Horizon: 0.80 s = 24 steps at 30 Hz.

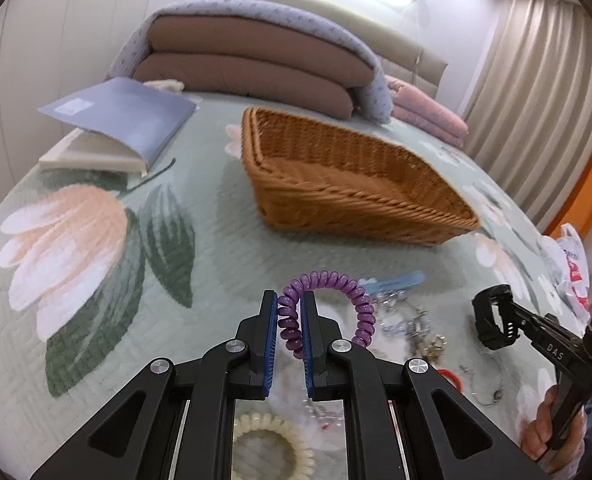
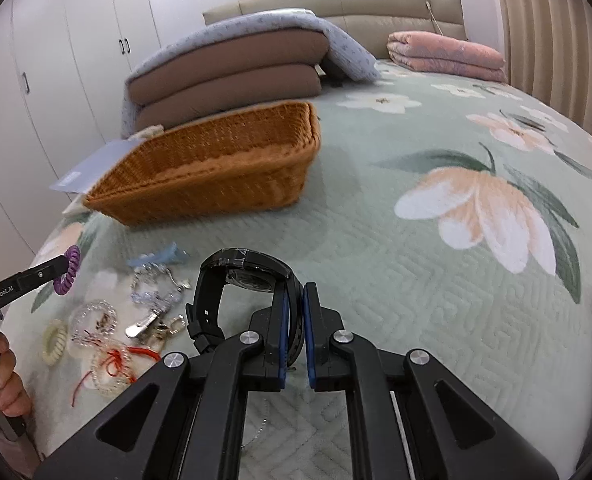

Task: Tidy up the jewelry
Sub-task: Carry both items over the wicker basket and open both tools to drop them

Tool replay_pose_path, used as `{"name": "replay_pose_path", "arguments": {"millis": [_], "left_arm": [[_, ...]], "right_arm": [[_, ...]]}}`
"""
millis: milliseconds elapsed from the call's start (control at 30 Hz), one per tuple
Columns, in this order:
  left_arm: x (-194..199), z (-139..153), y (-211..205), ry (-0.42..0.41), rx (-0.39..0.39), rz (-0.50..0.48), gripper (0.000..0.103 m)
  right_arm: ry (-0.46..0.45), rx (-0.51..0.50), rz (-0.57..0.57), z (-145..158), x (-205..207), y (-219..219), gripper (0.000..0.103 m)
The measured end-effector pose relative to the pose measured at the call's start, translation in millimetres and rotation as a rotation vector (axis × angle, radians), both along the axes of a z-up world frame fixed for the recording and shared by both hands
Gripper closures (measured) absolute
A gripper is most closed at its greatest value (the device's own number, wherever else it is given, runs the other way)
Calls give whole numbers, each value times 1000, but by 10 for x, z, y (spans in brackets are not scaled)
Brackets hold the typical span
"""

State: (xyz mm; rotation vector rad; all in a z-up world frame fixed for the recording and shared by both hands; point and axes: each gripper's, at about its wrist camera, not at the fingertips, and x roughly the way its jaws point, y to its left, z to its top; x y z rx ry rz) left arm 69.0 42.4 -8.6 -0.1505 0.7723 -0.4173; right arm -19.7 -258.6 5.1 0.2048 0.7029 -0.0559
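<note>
My left gripper is shut on a purple spiral hair tie and holds it above the bedspread, short of the wicker basket. My right gripper is shut on the strap of a black watch; it also shows in the left wrist view. The basket stands empty ahead of both. The purple tie shows at the left of the right wrist view. Loose jewelry lies below: a cream spiral tie, a blue clip, silver pieces, clear ties and red cord.
A blue folder on a book lies left of the basket. Folded brown and blue bedding and a pink quilt lie behind it. A plastic bag sits at the bed's right edge. Curtains and cupboards stand beyond.
</note>
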Motion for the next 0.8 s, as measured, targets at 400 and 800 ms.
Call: {"name": "replay_pose_path", "arguments": {"millis": [400,800], "left_arm": [[172,883,-332,-175,20,-32,92],[1312,377,-647,-40,37,4,92]], "right_arm": [[-155,-63,70,796,531,233,94],[-4,-44,90,309,1762,290,94]]}}
